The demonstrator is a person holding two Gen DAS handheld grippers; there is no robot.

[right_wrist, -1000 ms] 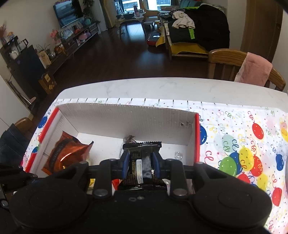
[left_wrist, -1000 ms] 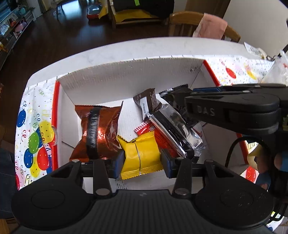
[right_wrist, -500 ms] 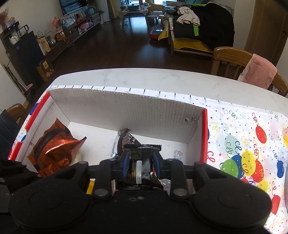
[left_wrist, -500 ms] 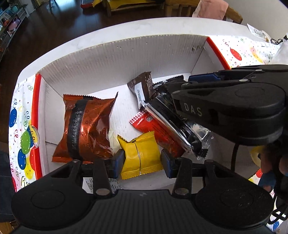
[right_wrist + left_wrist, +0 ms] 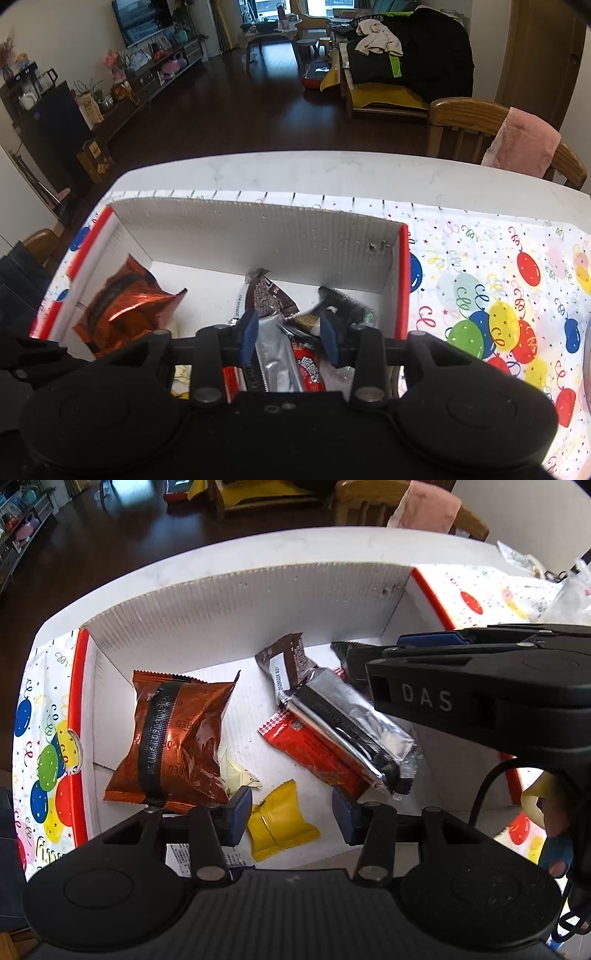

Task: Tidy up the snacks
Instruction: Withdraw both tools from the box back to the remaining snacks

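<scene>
Snacks (image 5: pixel 177 738) in box (image 5: pixel 258 602), both grippers' fingers opening, empty, red packet (image 5: pixel 314 749) half-covered.

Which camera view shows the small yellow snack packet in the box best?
The left wrist view: the yellow packet lies whole and unobstructed on the box floor, below the opening left gripper. In the right wrist view, only a tiny yellow sliver shows beside that gripper's body.

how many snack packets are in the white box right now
7 visible: copper bag left; yellow packet near front; pale wrapper beside the bag; brown, silver-black and red piled mid-box; dark packet right. Others may be hidden.
</scene>
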